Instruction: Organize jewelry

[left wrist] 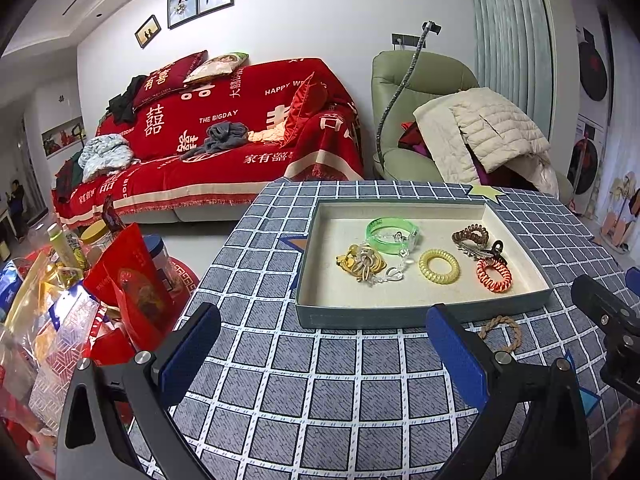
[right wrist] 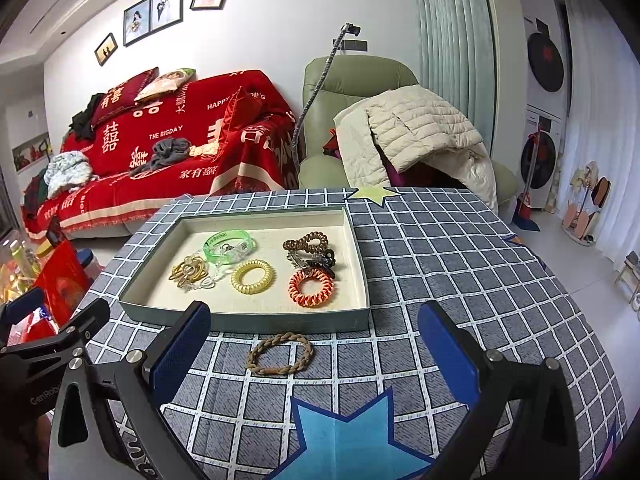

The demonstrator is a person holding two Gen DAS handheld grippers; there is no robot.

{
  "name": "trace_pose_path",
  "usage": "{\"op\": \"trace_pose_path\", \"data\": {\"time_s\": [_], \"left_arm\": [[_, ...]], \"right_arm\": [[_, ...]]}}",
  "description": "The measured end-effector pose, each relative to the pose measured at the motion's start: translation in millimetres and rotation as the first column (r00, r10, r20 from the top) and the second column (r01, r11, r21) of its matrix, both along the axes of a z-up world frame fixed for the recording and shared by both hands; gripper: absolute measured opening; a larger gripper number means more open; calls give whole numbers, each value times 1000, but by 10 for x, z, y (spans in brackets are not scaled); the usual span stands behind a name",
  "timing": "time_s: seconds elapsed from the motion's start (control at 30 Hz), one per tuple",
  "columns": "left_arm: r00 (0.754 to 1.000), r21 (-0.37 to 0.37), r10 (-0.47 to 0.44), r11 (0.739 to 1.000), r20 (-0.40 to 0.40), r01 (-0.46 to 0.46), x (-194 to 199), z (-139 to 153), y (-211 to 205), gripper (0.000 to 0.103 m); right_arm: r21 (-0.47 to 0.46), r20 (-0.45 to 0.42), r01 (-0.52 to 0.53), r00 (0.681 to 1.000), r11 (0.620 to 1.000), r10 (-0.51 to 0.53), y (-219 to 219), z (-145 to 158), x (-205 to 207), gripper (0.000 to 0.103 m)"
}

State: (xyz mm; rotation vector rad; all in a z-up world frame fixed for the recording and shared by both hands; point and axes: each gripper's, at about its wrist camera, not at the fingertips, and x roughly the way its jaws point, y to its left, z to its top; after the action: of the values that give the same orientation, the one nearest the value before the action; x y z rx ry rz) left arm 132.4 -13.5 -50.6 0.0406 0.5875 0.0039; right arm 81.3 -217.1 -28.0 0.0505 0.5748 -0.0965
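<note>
My right gripper (right wrist: 314,346) hangs wide apart over the brown braided band (right wrist: 280,354), which lies on the table (right wrist: 460,264) just beside the tray's (right wrist: 280,320) near wall. My left gripper (left wrist: 322,342) is spread too, holding nothing. Snack bags (left wrist: 60,312) crowd the table's left edge; bare cloth lies to the right.
</note>
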Motion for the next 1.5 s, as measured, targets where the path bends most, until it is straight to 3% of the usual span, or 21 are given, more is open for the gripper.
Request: {"op": "trace_pose_path", "data": {"time_s": [1.5], "left_arm": [[1000,16,-4,1000,4,4,-26,30,18,103]], "right_arm": [[-3,7,-10,1000,1000,10,38,10,-7,103]]}}
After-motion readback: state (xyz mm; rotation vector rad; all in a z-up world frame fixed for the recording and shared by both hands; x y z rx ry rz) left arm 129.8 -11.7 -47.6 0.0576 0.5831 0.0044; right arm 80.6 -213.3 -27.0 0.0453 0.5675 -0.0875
